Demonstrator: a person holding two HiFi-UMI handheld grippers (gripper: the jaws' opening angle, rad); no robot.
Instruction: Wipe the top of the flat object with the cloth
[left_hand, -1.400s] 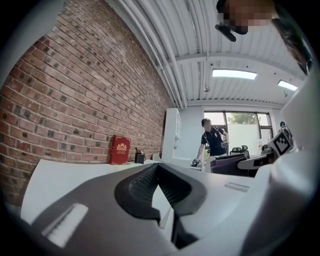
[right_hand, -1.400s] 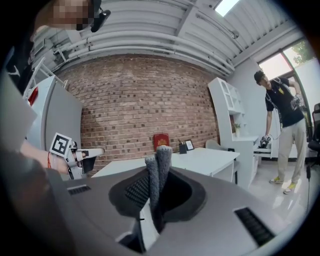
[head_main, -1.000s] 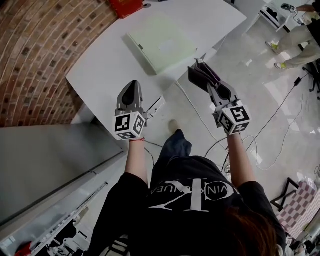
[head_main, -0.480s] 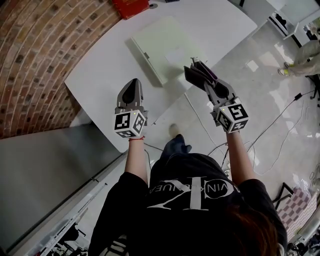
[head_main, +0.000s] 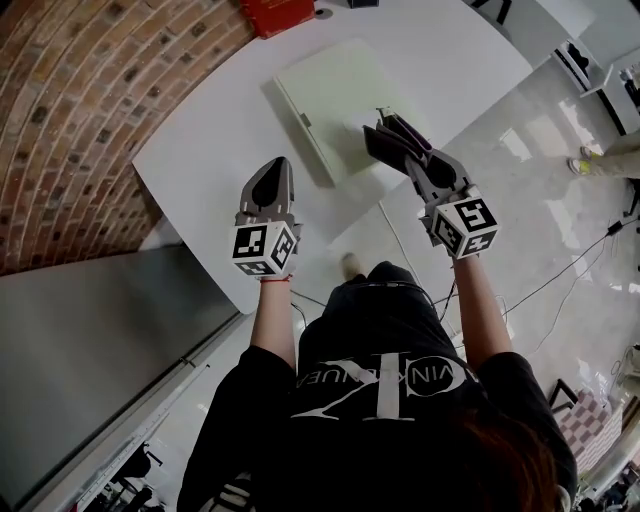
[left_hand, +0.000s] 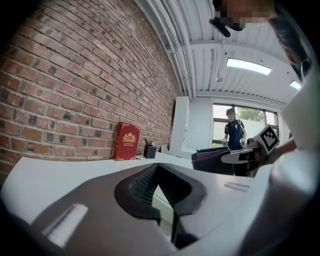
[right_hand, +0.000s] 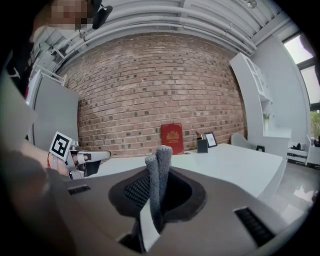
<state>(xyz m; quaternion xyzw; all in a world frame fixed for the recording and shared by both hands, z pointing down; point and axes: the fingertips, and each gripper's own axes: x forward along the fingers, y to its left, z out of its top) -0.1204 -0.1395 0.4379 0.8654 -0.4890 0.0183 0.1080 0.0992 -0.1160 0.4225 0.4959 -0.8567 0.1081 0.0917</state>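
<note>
grippers: two, left gripper (head_main: 271, 168) and right gripper (head_main: 411, 158)
cloth (head_main: 392, 138): one
flat object (head_main: 335, 98): one
table (head_main: 215, 145): one
red book (right_hand: 172, 138): one
bystander (left_hand: 231, 129): one

Cloth (head_main: 391, 146) — nearer flat object (head_main: 335, 95), table (head_main: 200, 150) closer

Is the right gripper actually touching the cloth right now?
Touching. The right gripper is shut on the cloth: the right gripper view shows the cloth pinched between the jaws and standing up out of them.
</note>
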